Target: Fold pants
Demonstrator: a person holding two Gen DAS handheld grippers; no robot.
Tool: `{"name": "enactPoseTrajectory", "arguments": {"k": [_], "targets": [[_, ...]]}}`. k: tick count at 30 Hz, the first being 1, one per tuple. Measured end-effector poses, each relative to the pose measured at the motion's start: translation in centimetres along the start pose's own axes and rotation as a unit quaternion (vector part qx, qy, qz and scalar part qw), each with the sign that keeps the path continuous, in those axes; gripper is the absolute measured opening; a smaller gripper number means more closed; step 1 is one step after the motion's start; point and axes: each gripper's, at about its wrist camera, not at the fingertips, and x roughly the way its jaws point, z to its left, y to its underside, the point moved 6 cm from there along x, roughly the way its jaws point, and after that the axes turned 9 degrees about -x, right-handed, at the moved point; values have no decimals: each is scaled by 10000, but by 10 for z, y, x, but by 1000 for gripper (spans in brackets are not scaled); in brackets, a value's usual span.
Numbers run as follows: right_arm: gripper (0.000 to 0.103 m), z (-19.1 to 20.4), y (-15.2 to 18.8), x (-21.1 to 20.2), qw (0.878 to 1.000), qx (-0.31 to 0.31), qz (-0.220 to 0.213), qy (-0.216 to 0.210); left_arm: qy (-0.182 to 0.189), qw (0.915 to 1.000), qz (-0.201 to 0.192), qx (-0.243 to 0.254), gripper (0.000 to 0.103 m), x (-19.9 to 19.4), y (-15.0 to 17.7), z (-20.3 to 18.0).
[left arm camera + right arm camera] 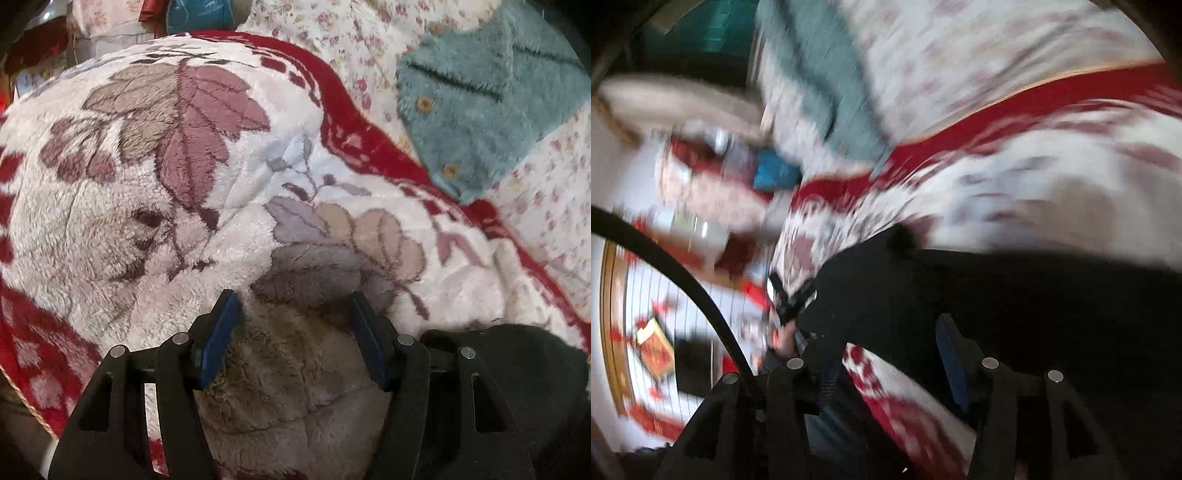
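Observation:
The black pants (1015, 295) lie on a fluffy white and red blanket; in the blurred right wrist view they spread from the centre to the right edge. A corner of the pants (517, 369) shows at the lower right of the left wrist view. My left gripper (293, 314) is open and empty, its blue pads (218, 347) just above the blanket, left of the pants. My right gripper (886, 343) is open with its jaws wide apart; blanket and black cloth lie between the fingers. The other gripper (788, 299) shows small at the pants' left end.
A teal fluffy cardigan (476, 107) with wooden buttons lies on a floral sheet (340, 33) at the upper right. The blanket (147, 184) has a leaf pattern and red border. Cluttered items and a black cable (683, 277) sit at the left of the right wrist view.

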Motion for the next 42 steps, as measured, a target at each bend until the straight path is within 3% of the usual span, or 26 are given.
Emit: {"name": "enactPoseTrajectory", "arguments": {"k": [2,5,9,13,17,23,27,29,30,37,42], "targets": [[48,-33,19,-67,9961,521,-492,508,659,9975,62,-257,61,-8,1,1],[48,-67,49,-139,9837,998,-793,1271,1215,9910,169,-542,61,-20,4,6],[48,-92,78,-182,9710,1319,-628,1895,1424,9887,207,-422,61,-38,11,11],[48,-124,86,-174,9698,1676,-232,1758,1390,9894,421,-44,61,-49,22,8],[48,-143,82,-161,9653,1824,-34,1867,1465,9874,578,-134,61,-66,30,19],[48,-152,89,-156,9682,2245,-140,1096,1625,9836,709,-322,61,-74,45,33],[22,-147,92,-152,9712,2164,-99,993,1630,9824,841,-366,61,-71,63,32],[19,-144,91,-152,9739,2013,-101,1041,1651,9820,799,-454,61,-72,67,35],[9,-143,91,-152,9750,1960,-94,1041,1671,9814,794,-506,61,-73,66,36],[7,-131,85,-144,9784,1640,-111,1256,1659,9802,552,-932,61,-83,58,49],[7,-122,79,-145,9833,1330,-313,1199,1761,9771,774,-911,61,-84,61,46]]}}
